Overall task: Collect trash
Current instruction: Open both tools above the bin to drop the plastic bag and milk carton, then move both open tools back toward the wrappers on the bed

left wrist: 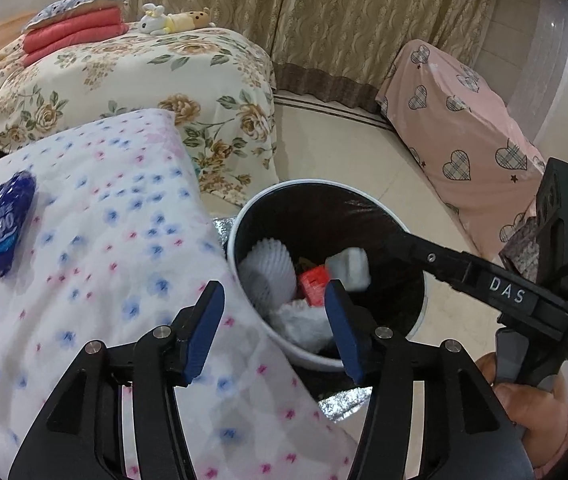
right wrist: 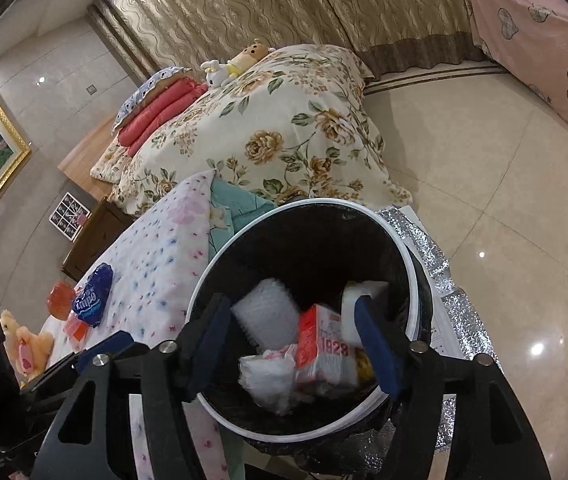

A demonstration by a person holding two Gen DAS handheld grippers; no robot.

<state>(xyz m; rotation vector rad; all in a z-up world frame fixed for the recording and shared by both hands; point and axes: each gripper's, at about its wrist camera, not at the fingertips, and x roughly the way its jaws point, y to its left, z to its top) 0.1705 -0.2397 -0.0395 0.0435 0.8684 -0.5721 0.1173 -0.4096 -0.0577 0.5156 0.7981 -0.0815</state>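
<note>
Both grippers hover over the trash bin (right wrist: 411, 276), the left gripper (left wrist: 274, 330) and right gripper (right wrist: 295, 344) with jaws apart and nothing between them; a blue tissue pack (left wrist: 2, 228) lies on the bed's left edge.

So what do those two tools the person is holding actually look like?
Each handheld gripper is a black plastic frame of angled struts joined by round silver pins, ending in two flat blue rubbery finger pads. That shows on the left gripper and the right gripper alike. In the left wrist view the right one's long black body carries white letters "DAS", a small green light and thin black cables.
</note>
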